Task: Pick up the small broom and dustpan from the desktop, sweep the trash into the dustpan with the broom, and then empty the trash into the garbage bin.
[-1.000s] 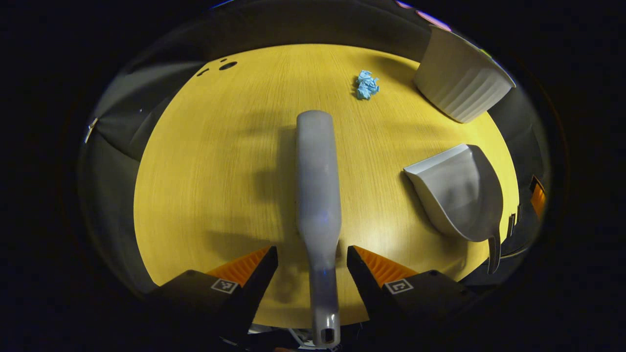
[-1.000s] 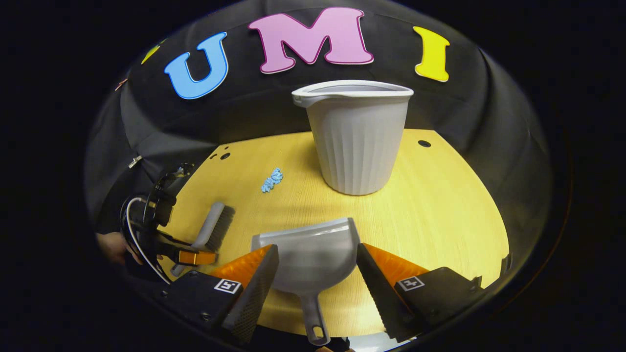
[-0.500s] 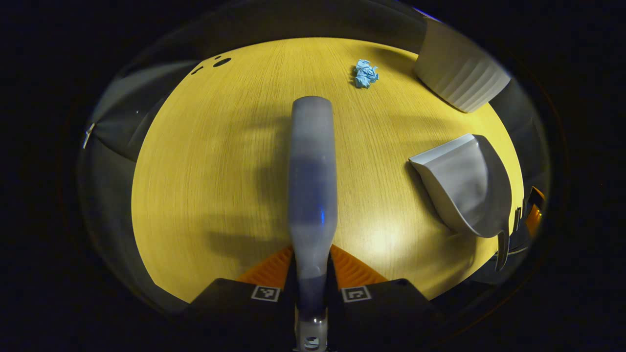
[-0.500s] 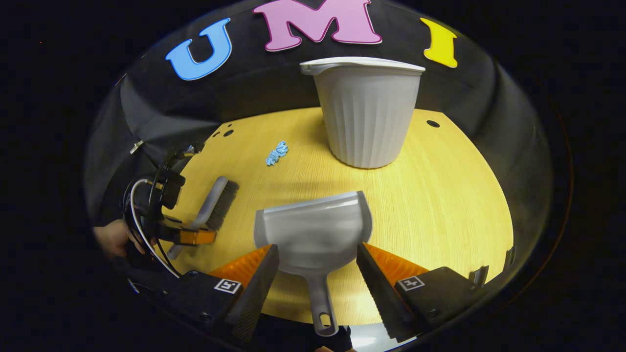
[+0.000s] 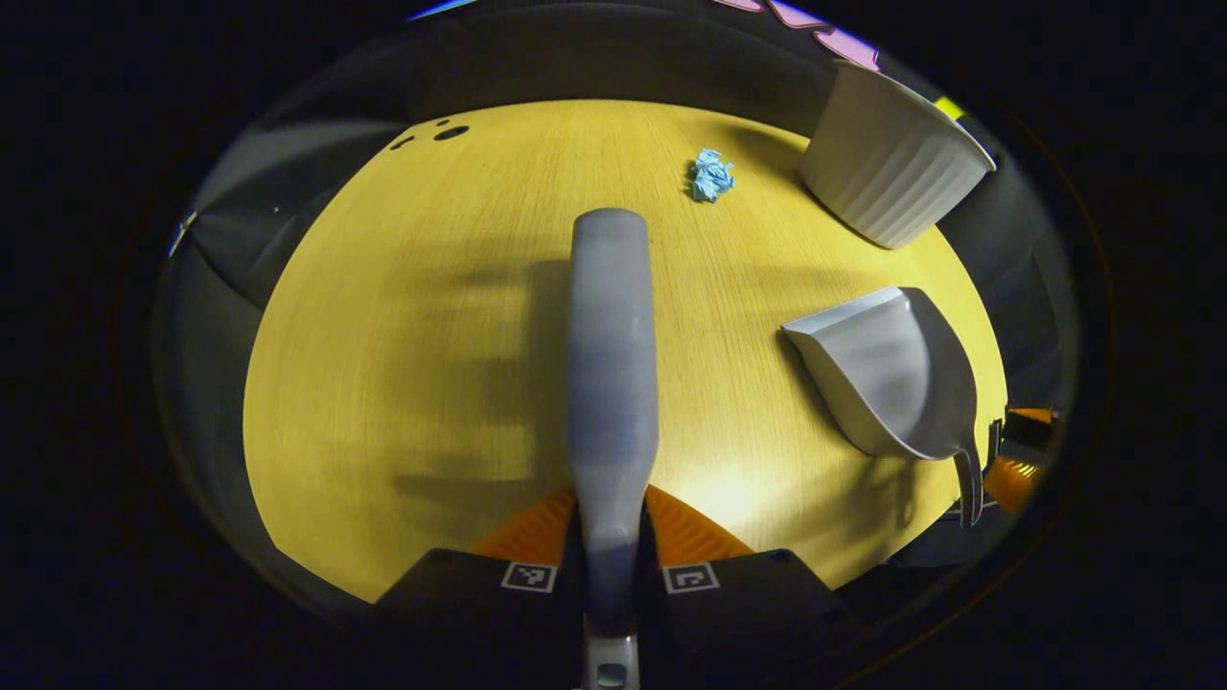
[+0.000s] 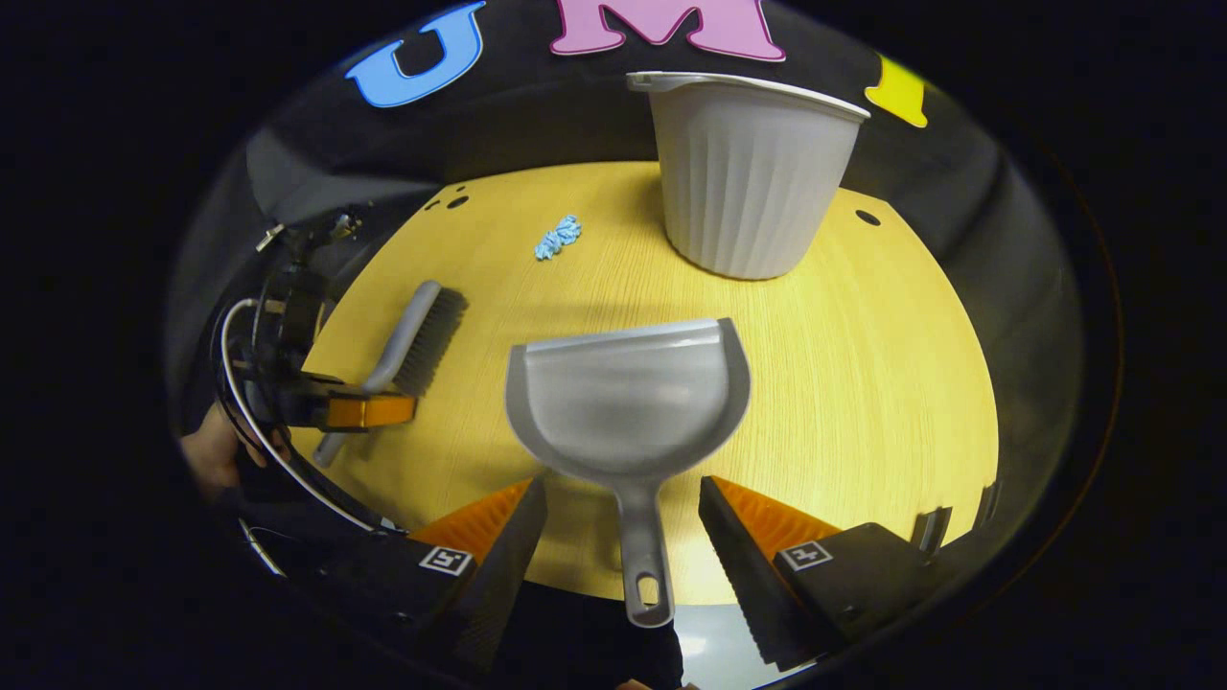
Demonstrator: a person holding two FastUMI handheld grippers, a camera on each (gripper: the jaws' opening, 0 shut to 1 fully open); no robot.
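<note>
Item: small broom [image 5: 612,383], grey, handle clamped between both fingers of my left gripper [image 5: 611,537], head running straight ahead over the yellow desktop [image 5: 403,383]. Dustpan [image 6: 628,407], grey, flat on the desktop, handle lying in the gap of my right gripper [image 6: 623,522], whose fingers stand spread wide, touching nothing. Trash [image 5: 711,176] (crumpled blue paper) well ahead of the broom tip, slightly right. Garbage bin [image 6: 748,172], white, ribbed, upright beyond the dustpan.
</note>
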